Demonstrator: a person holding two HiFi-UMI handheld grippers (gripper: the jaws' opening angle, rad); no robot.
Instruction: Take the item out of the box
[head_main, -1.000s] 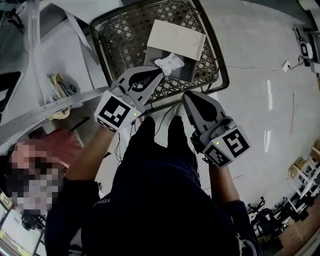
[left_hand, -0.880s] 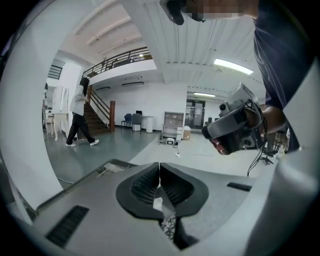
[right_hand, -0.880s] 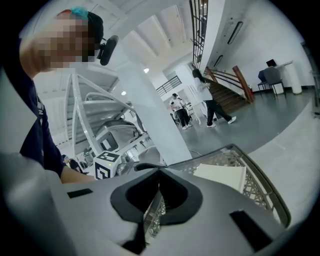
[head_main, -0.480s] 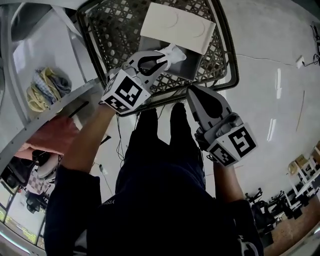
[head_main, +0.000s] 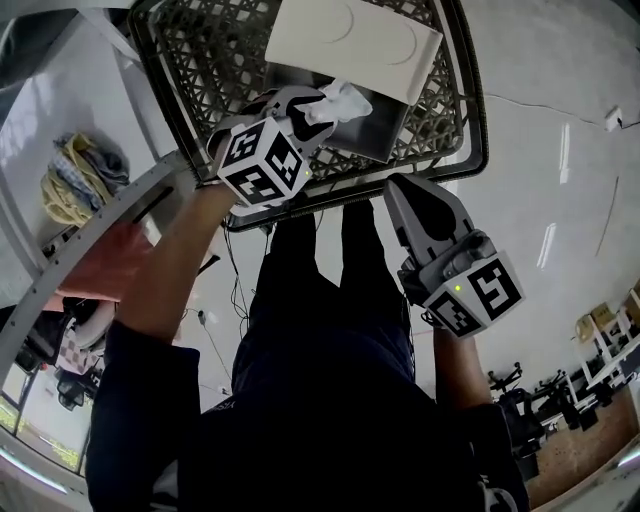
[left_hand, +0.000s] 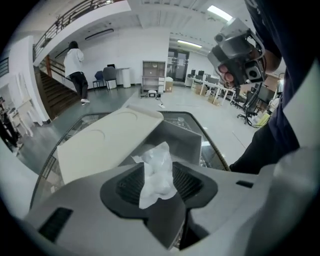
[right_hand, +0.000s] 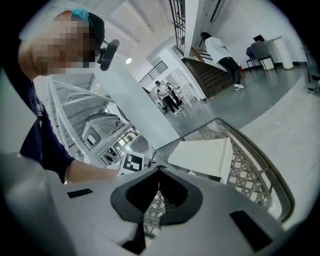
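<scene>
A crumpled white item (head_main: 338, 100) sits at the tip of my left gripper (head_main: 318, 103), just above the open box (head_main: 372, 138). The box has a white lid (head_main: 355, 45) folded back and lies in a black wire basket (head_main: 190, 60). In the left gripper view the item (left_hand: 159, 181) hangs between the ribbed pads of the left gripper (left_hand: 158, 165), whose jaws are opening, with pad surface showing on both sides. My right gripper (head_main: 402, 190) is shut and empty, held near the basket's front rim. In the right gripper view the box lid (right_hand: 202, 152) lies ahead.
A white metal shelf frame (head_main: 110, 215) with bundled cloths (head_main: 75, 180) stands to the left of the basket. My legs and the grey floor (head_main: 560, 120) are below. People (left_hand: 75, 65) walk far off near a staircase.
My left gripper has lifted and pushed forward over the box with the white item at its tip, and its jaws have spread. The right gripper has stayed put near the basket's rim.
</scene>
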